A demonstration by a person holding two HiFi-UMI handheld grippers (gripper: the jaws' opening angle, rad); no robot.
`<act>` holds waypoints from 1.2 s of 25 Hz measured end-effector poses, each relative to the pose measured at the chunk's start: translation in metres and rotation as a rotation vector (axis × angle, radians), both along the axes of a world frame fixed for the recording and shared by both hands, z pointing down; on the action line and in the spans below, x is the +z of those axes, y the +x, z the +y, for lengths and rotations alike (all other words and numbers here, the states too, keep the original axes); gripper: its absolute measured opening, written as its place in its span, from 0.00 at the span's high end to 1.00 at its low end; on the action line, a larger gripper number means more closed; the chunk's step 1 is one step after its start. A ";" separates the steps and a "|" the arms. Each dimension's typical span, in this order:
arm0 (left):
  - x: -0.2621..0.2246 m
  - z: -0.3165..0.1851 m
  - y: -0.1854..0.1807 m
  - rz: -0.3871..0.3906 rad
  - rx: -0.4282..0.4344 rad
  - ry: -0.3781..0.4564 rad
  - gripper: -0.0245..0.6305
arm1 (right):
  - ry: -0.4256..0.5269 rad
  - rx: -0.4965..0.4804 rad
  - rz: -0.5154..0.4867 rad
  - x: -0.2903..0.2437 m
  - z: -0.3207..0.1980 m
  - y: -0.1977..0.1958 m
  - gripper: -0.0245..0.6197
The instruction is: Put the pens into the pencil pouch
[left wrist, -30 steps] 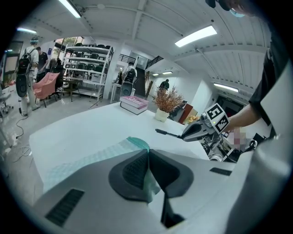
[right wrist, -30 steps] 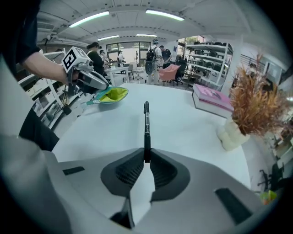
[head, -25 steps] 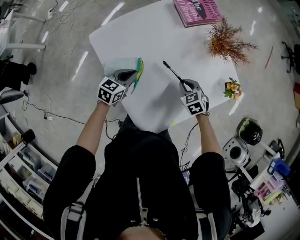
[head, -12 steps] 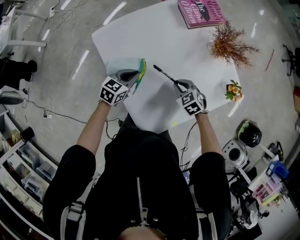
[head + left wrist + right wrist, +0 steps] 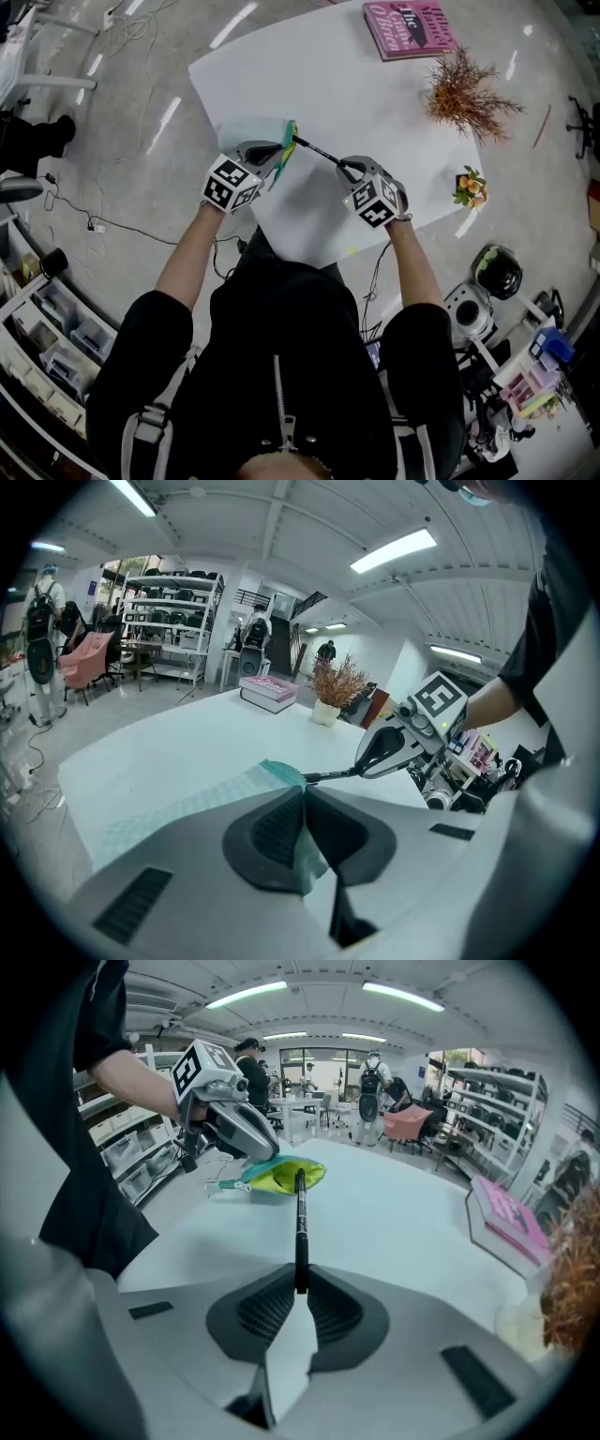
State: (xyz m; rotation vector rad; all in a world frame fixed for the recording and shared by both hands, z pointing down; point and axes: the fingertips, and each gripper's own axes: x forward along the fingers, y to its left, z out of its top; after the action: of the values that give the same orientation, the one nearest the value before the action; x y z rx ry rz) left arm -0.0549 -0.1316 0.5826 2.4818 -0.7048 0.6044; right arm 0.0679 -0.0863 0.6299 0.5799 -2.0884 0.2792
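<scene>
A black pen (image 5: 319, 152) sticks straight out from the right gripper (image 5: 345, 168), whose jaws are clamped on its rear end. The gripper angles down and across toward the person's left. The pen's tip sits at the yellow-green mouth of the pencil pouch (image 5: 246, 129); whether it is already inside cannot be told. The left gripper (image 5: 277, 148) tilts gently downward, its jaws pinched together on the pouch's teal fabric at that same end. The pouch lies on the near left part of the white table (image 5: 375, 94). Both forearms reach forward from the body, and the marker cubes are well apart.

Further back on the table, a pink book (image 5: 412, 26) lies at the far edge. A dried plant (image 5: 461, 94) stands right of centre and a small flower pot (image 5: 468, 186) sits by the right edge. All are clear of the pen's line.

The left gripper view shows the pouch's (image 5: 178, 808) mesh weave and the pen (image 5: 328, 775) coming in from the right gripper (image 5: 384, 750). The right gripper view shows the pen (image 5: 300, 1222) end-on toward the pouch (image 5: 281, 1176), with the left gripper (image 5: 239, 1129) above it.
</scene>
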 end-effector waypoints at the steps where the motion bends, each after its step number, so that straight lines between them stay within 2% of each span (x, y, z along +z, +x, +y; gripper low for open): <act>1: 0.000 0.001 0.000 -0.001 0.004 0.000 0.92 | 0.001 -0.012 0.002 0.000 -0.001 -0.003 0.88; 15: -0.002 0.006 0.000 -0.009 0.045 -0.004 0.92 | 0.028 -0.154 -0.008 -0.007 -0.025 -0.057 0.88; 30: -0.007 0.007 -0.001 0.030 0.065 -0.025 0.92 | 0.058 -0.181 -0.069 -0.011 -0.039 -0.105 0.88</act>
State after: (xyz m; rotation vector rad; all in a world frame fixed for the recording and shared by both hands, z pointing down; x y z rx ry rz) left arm -0.0556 -0.1249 0.5759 2.4934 -0.6029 0.5947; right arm -0.0370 -0.1252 0.6189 0.4173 -2.2049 0.1366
